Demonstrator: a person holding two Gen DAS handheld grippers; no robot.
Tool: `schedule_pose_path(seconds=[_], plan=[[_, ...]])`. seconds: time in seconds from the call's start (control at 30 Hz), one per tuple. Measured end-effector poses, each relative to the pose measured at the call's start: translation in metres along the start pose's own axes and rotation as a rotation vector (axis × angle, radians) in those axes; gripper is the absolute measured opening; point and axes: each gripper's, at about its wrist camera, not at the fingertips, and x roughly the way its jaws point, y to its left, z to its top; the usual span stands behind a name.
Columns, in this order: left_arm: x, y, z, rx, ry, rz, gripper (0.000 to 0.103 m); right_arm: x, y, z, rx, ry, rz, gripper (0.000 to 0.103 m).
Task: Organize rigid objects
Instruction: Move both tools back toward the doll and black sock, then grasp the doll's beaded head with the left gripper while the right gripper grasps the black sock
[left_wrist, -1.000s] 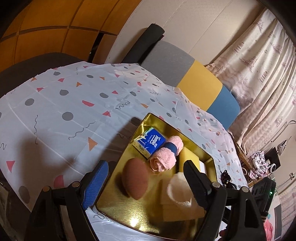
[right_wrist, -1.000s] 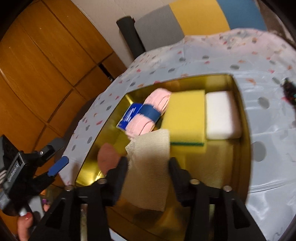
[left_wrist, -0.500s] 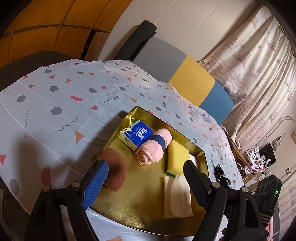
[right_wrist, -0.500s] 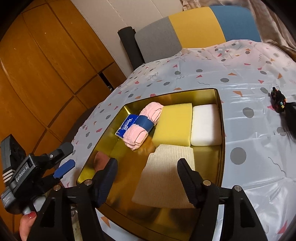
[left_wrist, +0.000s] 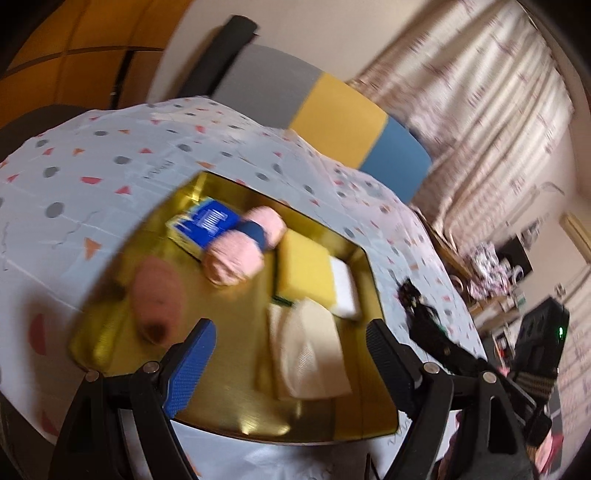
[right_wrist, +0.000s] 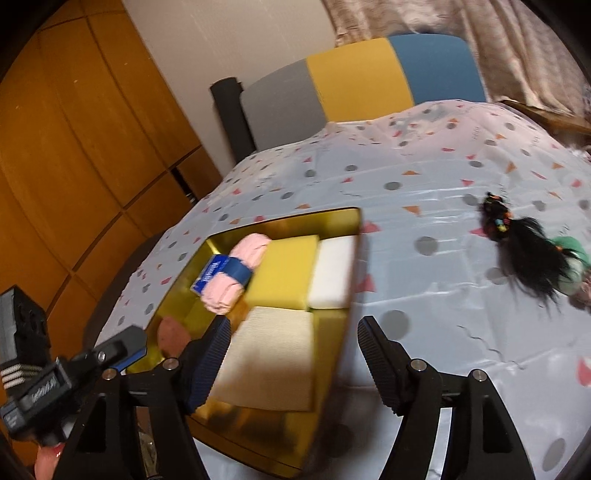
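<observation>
Gold tray just ahead of and below the left claw, resting on the desk under a confetti-print cloth. Packed tight along the far side, likely to save room: blue tissue pack, pink rolled towel with a blue band, yellow sponge, white block, each touching the next. Brown oval puff lying loose just beyond the left claw's blue-padded finger; folded cream cloth flat between the two fingers, nearer the right one. Left claw spread wide, holding nothing, hovering over the near rim.

Right claw likewise released and empty, straddling the tray's right wall, cream cloth just past its left finger. Well off to its right and apart from the tray: a black-haired doll in green on the cloth, seemingly not yet sorted. Blur in both views; finer detail unreadable.
</observation>
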Motion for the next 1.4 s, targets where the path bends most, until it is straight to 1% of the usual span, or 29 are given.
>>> schedule_pose_path(seconds=[0.17,0.33,0.5,0.6,0.67,0.83,0.97,1.07,1.17,1.23,1.4], plan=[[0.01,-0.029,-0.014,0.069,0.055,-0.056,0.085,-0.009,-0.027,-0.006,0.029,0.007,-0.054,0.072],[0.021,-0.059,-0.025,0.145,0.112,-0.095,0.085,-0.019,-0.062,-0.018,0.066,0.021,-0.126,0.072],[0.028,-0.088,-0.034,0.227,0.157,-0.125,0.085,-0.032,-0.11,-0.034,0.148,0.035,-0.2,0.072],[0.033,-0.104,-0.038,0.252,0.181,-0.15,0.085,-0.041,-0.137,-0.038,0.201,0.03,-0.232,0.072],[0.036,-0.114,-0.04,0.265,0.195,-0.164,0.085,-0.047,-0.153,-0.037,0.233,0.013,-0.247,0.072],[0.048,-0.135,-0.043,0.278,0.226,-0.178,0.085,-0.074,-0.186,-0.023,0.287,-0.081,-0.284,0.072],[0.062,-0.156,-0.035,0.279,0.234,-0.181,0.085,-0.093,-0.207,-0.013,0.33,-0.151,-0.311,0.072],[0.08,-0.18,-0.025,0.283,0.241,-0.189,0.085,-0.102,-0.224,-0.016,0.379,-0.178,-0.318,0.073],[0.104,-0.205,-0.019,0.292,0.256,-0.199,0.085,-0.106,-0.238,-0.024,0.413,-0.176,-0.325,0.074],[0.125,-0.221,-0.017,0.302,0.282,-0.2,0.085,-0.11,-0.249,-0.03,0.433,-0.175,-0.338,0.074],[0.182,-0.256,-0.022,0.331,0.361,-0.173,0.085,-0.123,-0.277,-0.042,0.493,-0.189,-0.362,0.074]])
